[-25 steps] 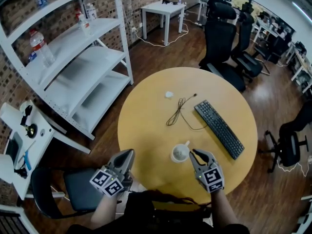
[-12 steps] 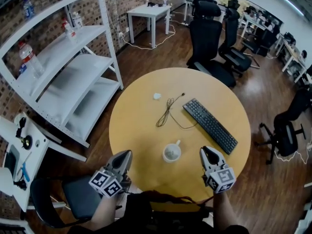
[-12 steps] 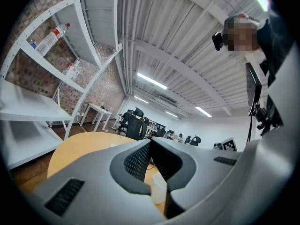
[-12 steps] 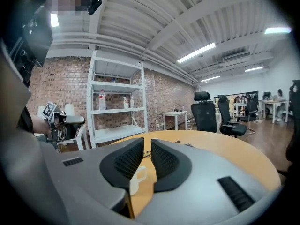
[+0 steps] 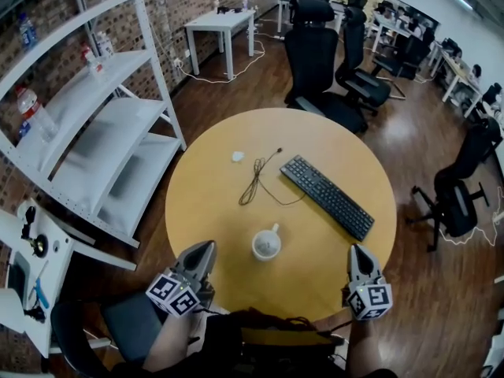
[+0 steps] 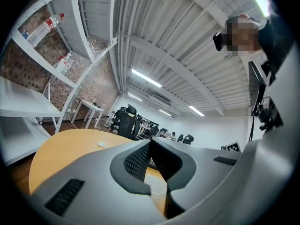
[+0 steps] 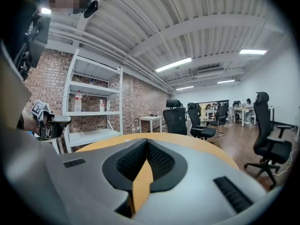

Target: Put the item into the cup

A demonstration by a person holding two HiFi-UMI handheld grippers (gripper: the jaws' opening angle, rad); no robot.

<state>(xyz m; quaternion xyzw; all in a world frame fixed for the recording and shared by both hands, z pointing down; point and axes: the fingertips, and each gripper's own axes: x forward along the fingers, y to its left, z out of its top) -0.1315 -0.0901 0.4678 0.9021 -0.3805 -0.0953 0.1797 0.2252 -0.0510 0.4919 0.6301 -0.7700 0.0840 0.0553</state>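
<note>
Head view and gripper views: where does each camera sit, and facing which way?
Head view: on the head, steeply down at the table and cup; left gripper and right gripper show.
Left gripper view: on the left gripper, along its shut jaws across the table.
Right gripper view: on the right gripper, over its closing, empty jaws across the table.
Shared: all three show the table.

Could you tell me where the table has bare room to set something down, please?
The table's left side, between the cable and the rim, is bare. So is the far edge beyond the keyboard, and the near right between cup and keyboard. The middle, around the cable, is crowded.
</note>
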